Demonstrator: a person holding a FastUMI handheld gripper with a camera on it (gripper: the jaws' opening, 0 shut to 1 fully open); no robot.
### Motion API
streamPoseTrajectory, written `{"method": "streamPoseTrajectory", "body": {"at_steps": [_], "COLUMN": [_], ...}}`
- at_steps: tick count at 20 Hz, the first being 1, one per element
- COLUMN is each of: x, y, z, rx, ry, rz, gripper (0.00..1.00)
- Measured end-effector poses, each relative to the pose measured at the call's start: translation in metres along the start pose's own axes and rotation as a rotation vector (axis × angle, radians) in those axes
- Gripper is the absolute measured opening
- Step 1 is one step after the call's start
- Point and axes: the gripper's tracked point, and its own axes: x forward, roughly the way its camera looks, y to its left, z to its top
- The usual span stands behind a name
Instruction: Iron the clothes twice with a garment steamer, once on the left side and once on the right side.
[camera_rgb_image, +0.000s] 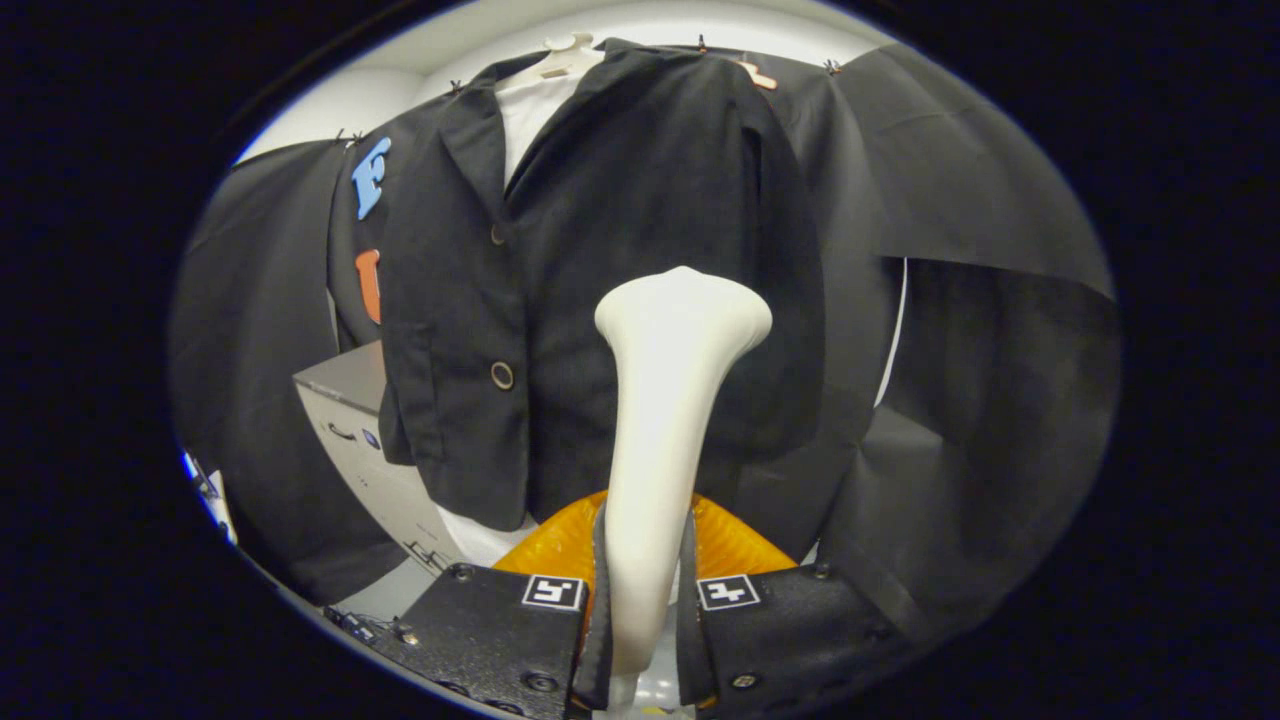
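A black jacket (560, 300) with buttons hangs on a white hanger (562, 55) against the booth wall, over a white shirt (530, 115). My gripper (643, 590) is shut on the white garment steamer (665, 400), both fingers (600, 600) pressing its handle. The steamer's wide head stands upright just ahead of the fingers, in front of the jacket's right half at about mid height. I cannot tell whether the head touches the cloth. An orange part (730, 545) of the steamer's base shows behind the handle.
A grey cabinet (350, 420) stands to the left, below the jacket's hem. A white rounded object (480, 540) lies under the hem. Black cloth (1000, 380) drapes to the right.
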Motion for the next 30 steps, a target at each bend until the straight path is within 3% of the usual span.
{"method": "streamPoseTrajectory", "body": {"at_steps": [20, 25, 30], "x": [0.010, -0.009, -0.051], "y": [0.037, 0.051, 0.080], "z": [-0.164, -0.190, -0.189], "rx": [0.037, 0.063, 0.062], "ry": [0.262, 0.305, 0.276], "rz": [0.001, -0.036, -0.057], "gripper": [0.28, 0.28, 0.28]}}
